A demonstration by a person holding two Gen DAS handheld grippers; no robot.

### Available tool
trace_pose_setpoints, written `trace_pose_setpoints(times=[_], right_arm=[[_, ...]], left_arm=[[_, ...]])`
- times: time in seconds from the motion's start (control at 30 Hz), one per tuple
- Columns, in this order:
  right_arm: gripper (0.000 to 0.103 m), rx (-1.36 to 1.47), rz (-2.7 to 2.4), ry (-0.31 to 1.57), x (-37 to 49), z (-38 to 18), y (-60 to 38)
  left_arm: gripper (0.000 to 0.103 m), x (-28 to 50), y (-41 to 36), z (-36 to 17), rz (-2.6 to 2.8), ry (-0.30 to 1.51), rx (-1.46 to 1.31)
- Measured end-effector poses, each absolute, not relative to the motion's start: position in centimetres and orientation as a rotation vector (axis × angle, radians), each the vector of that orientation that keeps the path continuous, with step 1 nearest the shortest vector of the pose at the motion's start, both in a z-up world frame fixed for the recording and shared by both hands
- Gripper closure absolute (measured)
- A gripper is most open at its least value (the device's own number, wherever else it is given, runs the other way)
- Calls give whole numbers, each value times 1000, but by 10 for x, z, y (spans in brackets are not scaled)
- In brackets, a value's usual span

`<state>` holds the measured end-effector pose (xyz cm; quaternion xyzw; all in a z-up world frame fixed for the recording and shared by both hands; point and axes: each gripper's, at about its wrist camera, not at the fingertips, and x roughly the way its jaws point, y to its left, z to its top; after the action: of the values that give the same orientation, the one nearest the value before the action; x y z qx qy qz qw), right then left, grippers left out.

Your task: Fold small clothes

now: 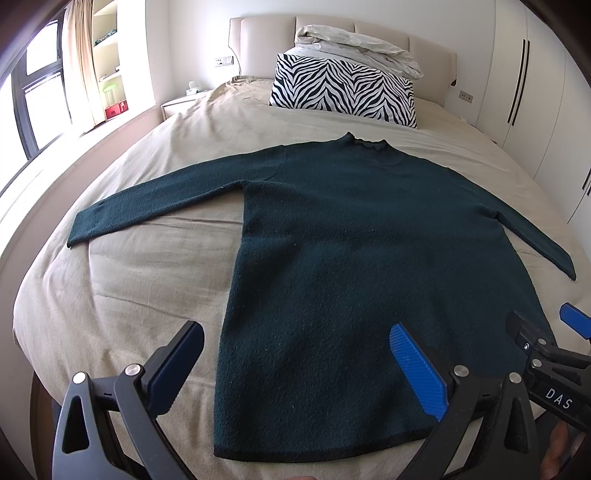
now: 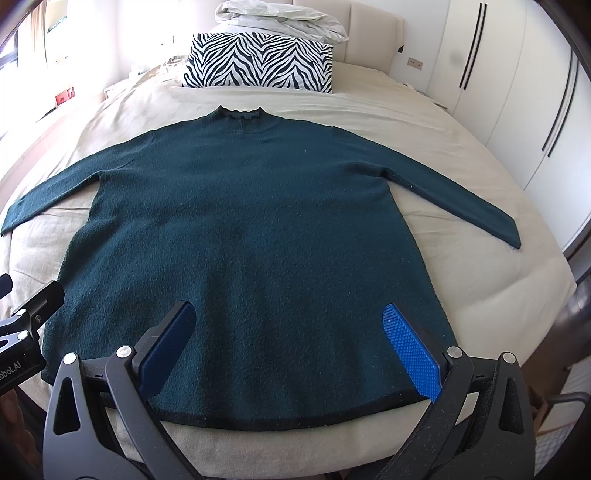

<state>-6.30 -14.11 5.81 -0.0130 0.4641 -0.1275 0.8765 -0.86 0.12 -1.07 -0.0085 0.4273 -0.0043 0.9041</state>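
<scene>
**Sweater laid flat on bed, both grippers empty**

Sweater (image 2: pixel 258 206), dark green with a black-trimmed hem and collar, lay face-flat on the beige bed (image 2: pixel 461 122), collar toward the headboard, both sleeves spread outward and angled down. Hem sat near the foot edge, closest to me. Zebra-striped pillow (image 2: pixel 258 61) stood beyond the collar, well apart from it, with a folded white duvet (image 2: pixel 280 16) on top. White wardrobe doors (image 2: pixel 517 92) ran along the right.

My left gripper (image 1: pixel 295 365) hovered over the hem's left corner, jaws spread wide, holding nothing. My right gripper (image 2: pixel 291 336) hung above the hem's right half, likewise wide apart and empty.
</scene>
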Motion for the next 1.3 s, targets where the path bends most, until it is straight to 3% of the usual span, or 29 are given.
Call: trace_pose_setpoints(times=[1.3], right_arm=[[0,51,-236,914,-64,59,-149]], left_arm=[[0,-19,18,-17,-83,852,-29]])
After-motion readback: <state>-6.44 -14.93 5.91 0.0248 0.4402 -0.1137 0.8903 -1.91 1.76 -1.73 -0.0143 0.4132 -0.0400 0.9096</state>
